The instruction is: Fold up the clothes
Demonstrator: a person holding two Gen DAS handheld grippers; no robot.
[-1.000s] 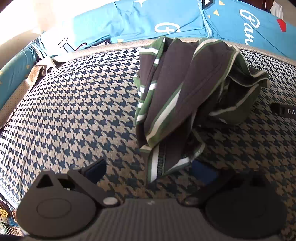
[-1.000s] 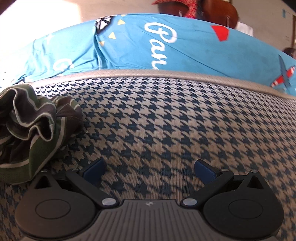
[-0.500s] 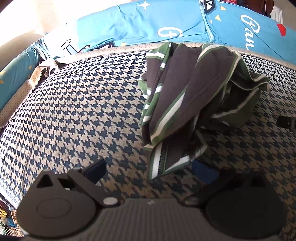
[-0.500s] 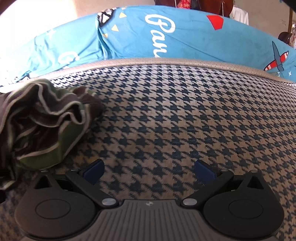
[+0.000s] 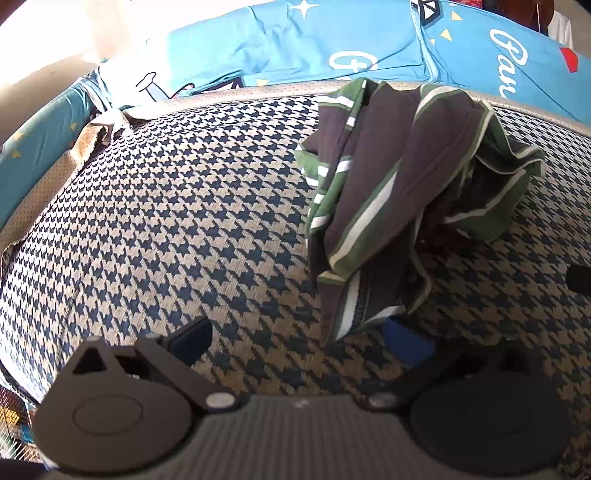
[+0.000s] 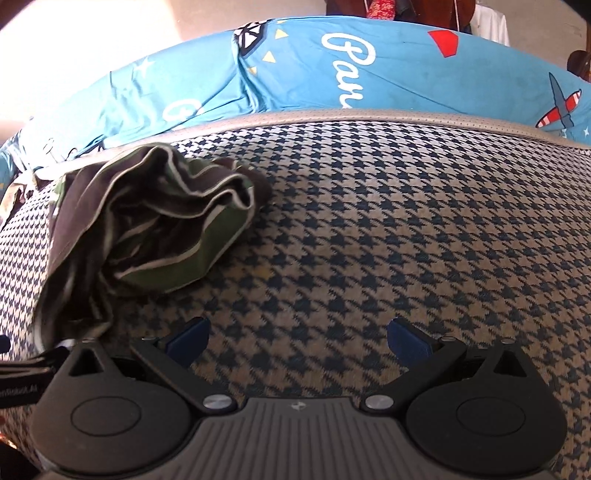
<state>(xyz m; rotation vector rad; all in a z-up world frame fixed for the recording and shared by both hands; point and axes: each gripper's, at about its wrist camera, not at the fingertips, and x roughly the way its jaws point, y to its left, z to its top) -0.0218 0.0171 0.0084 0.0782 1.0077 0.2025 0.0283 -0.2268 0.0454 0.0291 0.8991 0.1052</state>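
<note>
A big cushion (image 5: 166, 206) fills most of both views. Its cloth has a dark blue and tan zigzag check, with a plain tan edge (image 6: 369, 118) along the far side. Behind it, across the top of the frame, lies a bright blue sheet (image 6: 406, 74) with white curly letters, small yellow triangles, a red shape and a red and white plane at the far right. Strong sunlight makes the wall (image 5: 55, 33) in the upper left glow pale.

houndstooth mattress (image 5: 166, 221), blue printed bedsheet (image 6: 369, 81) behind.
</note>
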